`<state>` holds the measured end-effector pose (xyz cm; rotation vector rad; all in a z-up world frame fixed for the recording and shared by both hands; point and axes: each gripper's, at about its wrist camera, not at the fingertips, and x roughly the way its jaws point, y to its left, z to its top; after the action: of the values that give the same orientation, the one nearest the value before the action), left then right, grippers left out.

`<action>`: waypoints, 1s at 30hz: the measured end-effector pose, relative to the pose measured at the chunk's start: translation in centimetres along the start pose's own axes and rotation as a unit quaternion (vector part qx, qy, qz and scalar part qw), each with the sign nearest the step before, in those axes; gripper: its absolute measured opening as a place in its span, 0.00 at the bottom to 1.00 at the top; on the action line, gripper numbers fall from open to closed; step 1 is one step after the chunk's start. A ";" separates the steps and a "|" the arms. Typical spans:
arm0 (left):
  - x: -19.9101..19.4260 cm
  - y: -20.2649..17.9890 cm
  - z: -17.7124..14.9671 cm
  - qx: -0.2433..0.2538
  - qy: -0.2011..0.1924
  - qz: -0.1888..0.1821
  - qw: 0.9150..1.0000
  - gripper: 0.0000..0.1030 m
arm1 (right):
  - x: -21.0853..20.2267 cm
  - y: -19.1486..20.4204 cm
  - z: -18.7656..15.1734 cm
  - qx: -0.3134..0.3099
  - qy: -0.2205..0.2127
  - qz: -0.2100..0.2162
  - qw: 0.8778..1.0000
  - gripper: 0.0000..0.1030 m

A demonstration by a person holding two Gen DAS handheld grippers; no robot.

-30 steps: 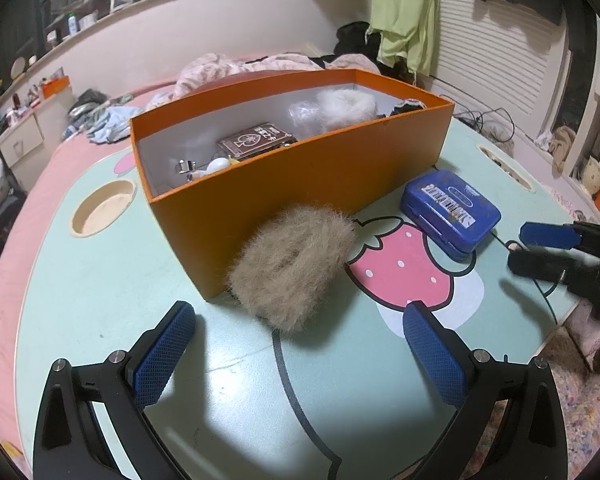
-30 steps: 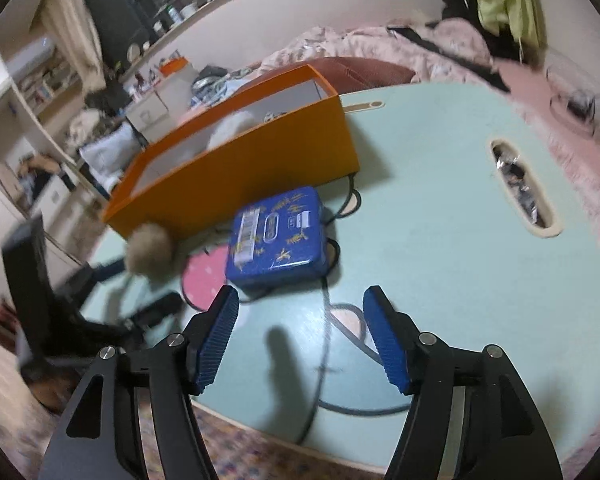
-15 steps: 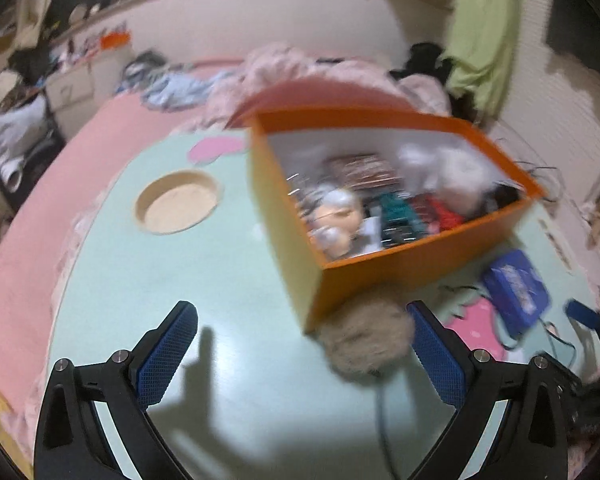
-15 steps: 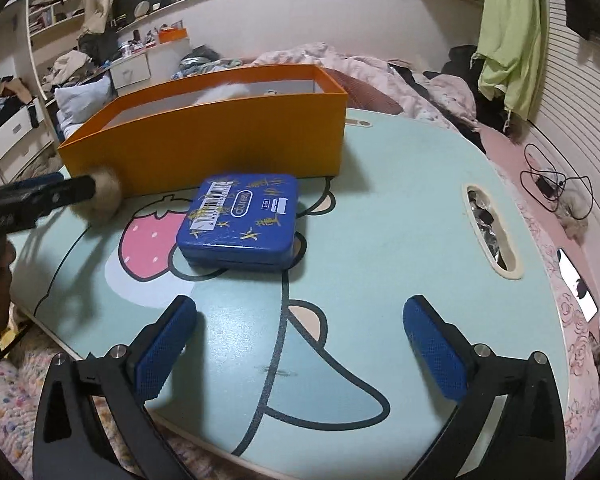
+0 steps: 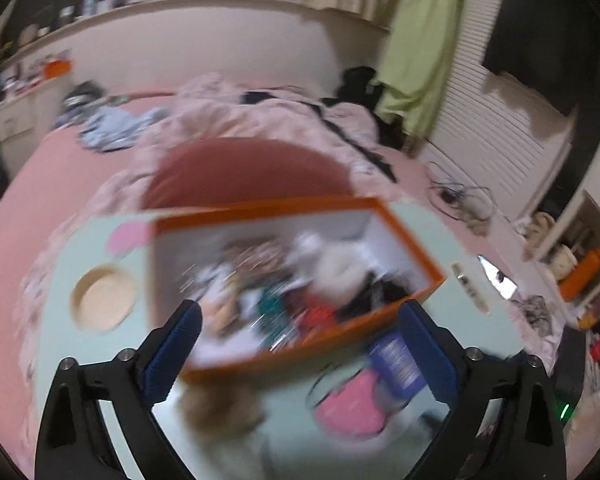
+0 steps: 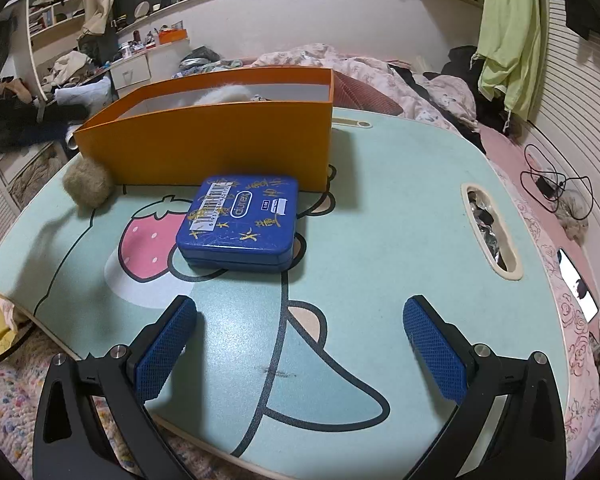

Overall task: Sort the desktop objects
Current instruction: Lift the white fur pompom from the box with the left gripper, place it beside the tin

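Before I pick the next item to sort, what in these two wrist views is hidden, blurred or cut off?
- Orange box contents, left wrist view: motion blur smears them; items cannot be identified.
- Same box, right wrist view: near wall hides the inside; only something white and fluffy shows above the rim.
- Fuzzy tan ball, left wrist view: blurred.
- Blue tin, left wrist view: blurred, partly behind a finger; clear in the right wrist view.
- Table slot: contents too small.

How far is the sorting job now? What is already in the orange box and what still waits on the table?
Done: several small items already lie inside the orange box. In hand: nothing; the left claw and the right claw are both open and empty. Left: the blue tin and the tan fluffy ball still sit on the table beside the box.
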<state>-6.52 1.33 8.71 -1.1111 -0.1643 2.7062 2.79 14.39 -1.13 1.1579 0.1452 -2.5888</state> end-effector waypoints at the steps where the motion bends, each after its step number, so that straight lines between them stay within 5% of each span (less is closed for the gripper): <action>1: 0.9 -0.7 0.7 0.008 0.010 0.002 1.000 0.93 | 0.0 0.0 0.0 0.000 0.000 0.000 1.000 1.00; 7: 8.1 -3.1 2.9 0.038 0.103 0.021 0.994 0.72 | -0.6 0.5 -0.1 0.000 -0.002 0.001 1.000 1.00; 9: 9.6 -3.0 2.5 0.030 0.127 0.025 0.991 0.41 | -0.6 0.3 0.0 0.000 -0.003 0.001 1.000 1.00; 10: 9.9 -2.8 2.2 0.021 0.135 0.017 0.991 0.34 | -0.6 0.4 0.1 0.000 -0.003 0.001 1.000 1.00; 14: 8.3 -1.9 1.8 -0.003 0.111 -0.008 0.994 0.31 | -0.4 0.2 0.3 0.001 -0.005 0.001 1.000 1.00; 22: -1.2 -1.8 0.7 -0.004 0.007 -0.044 0.999 0.32 | -0.4 0.2 0.2 0.001 -0.005 0.001 1.000 1.00; 30: 0.0 -1.6 -5.5 0.010 0.054 -0.035 0.998 0.35 | -0.5 0.3 0.0 0.002 -0.005 0.001 1.000 1.00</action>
<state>-2.41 3.02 5.08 -1.2191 -0.1550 2.5736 3.18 14.23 -0.72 1.1444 0.1379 -2.5945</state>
